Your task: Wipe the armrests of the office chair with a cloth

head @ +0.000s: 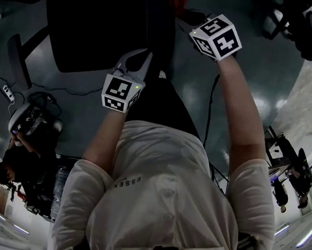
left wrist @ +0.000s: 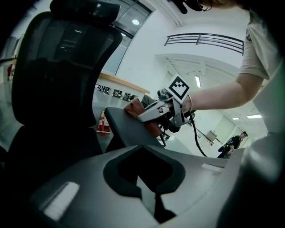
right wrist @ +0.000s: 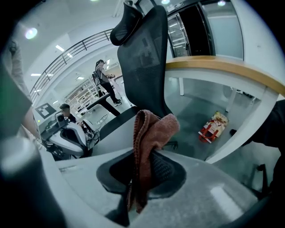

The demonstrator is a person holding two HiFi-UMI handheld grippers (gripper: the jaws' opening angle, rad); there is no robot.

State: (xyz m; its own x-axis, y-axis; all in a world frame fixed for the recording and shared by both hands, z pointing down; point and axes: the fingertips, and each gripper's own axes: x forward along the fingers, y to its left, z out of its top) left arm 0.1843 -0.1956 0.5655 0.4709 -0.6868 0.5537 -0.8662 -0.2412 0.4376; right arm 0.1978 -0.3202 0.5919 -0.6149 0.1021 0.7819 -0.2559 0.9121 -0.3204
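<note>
Right claw (left wrist: 143, 116) clamped on reddish-brown cloth (right wrist: 149, 133); cloth bunched between jaws, loose folds sticking up past tips. In left gripper view, cloth pressed against top of dark armrest (left wrist: 122, 129) of office chair (left wrist: 58, 67), near its front end. Left claw (head: 138, 56) jaws together, nothing between them, held just beside chair, apart from armrest. Mesh backrest (right wrist: 142, 58) upright behind cloth. Red-and-white packet (right wrist: 213, 126) lying on grey floor (right wrist: 191, 111) beyond chair. Bystander (right wrist: 102, 75) standing far back.
</note>
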